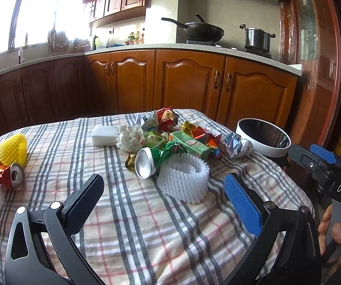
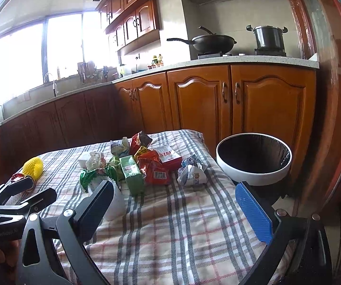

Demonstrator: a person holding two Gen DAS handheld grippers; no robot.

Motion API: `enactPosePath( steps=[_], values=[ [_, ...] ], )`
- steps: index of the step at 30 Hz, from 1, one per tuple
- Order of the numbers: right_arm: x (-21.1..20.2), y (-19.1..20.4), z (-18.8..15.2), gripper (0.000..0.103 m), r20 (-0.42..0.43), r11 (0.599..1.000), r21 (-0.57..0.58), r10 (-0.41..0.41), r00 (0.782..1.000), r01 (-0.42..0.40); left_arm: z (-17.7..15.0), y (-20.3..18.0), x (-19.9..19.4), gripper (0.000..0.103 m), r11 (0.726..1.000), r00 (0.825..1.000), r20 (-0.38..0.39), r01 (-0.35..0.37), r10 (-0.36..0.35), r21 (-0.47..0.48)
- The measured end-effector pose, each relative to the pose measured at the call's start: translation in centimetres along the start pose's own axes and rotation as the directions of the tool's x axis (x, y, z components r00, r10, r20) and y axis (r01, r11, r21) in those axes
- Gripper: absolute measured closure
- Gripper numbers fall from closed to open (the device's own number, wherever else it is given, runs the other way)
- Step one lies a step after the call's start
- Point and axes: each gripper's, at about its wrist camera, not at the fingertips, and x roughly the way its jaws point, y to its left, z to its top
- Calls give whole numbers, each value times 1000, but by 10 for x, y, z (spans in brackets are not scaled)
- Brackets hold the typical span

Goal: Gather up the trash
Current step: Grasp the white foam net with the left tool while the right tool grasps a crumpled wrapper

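Note:
A pile of trash lies on the plaid-clothed table (image 1: pixel 132 237): a crushed green can (image 1: pixel 146 161), a white foam net (image 1: pixel 184 178), a green drink carton (image 1: pixel 191 146), red snack wrappers (image 1: pixel 166 116), crumpled paper balls (image 1: pixel 238 144) and a white foam block (image 1: pixel 105 135). A red can (image 1: pixel 10 174) and a yellow foam net (image 1: pixel 13 150) lie at the left. A white bin with a black liner (image 2: pixel 253 159) stands past the table's right edge. My left gripper (image 1: pixel 164 180) is open and empty, near the white net. My right gripper (image 2: pixel 175 190) is open and empty, above the table's near right part.
Wooden kitchen cabinets (image 1: pixel 187 85) and a counter with a wok (image 1: pixel 201 32) and a pot (image 1: pixel 257 39) run behind the table. A wooden door frame (image 2: pixel 332 118) stands at the right. The right gripper also shows in the left wrist view (image 1: pixel 324 163).

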Motion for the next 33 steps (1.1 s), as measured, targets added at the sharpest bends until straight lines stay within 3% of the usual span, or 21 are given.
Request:
enactPosePath(
  steps=[16, 20, 24, 28, 31, 33],
  values=[
    [45, -32, 3, 1, -100, 998, 59, 29, 995, -23, 0, -22, 44, 3, 998, 991, -116, 61, -59, 12],
    [70, -43, 6, 10, -157, 997, 71, 40, 987, -29, 0, -28, 63, 8, 998, 985, -160, 65, -62, 18],
    [99, -50, 9, 28, -216, 997, 75, 49, 975, -33, 1, -31, 85, 24, 997, 974, -218, 72, -67, 13],
    [132, -56, 11, 37, -284, 996, 72, 72, 956, -54, -1, -32, 102, 40, 997, 962, -265, 79, -73, 11],
    [152, -60, 12, 42, -323, 996, 68, 69, 944, -50, -3, -33, 108, 58, 995, 954, -286, 96, -89, 13],
    [163, -62, 11, 58, -342, 996, 69, 74, 937, -53, -4, -33, 108, 72, 994, 951, -293, 109, -101, 13]
  ],
)
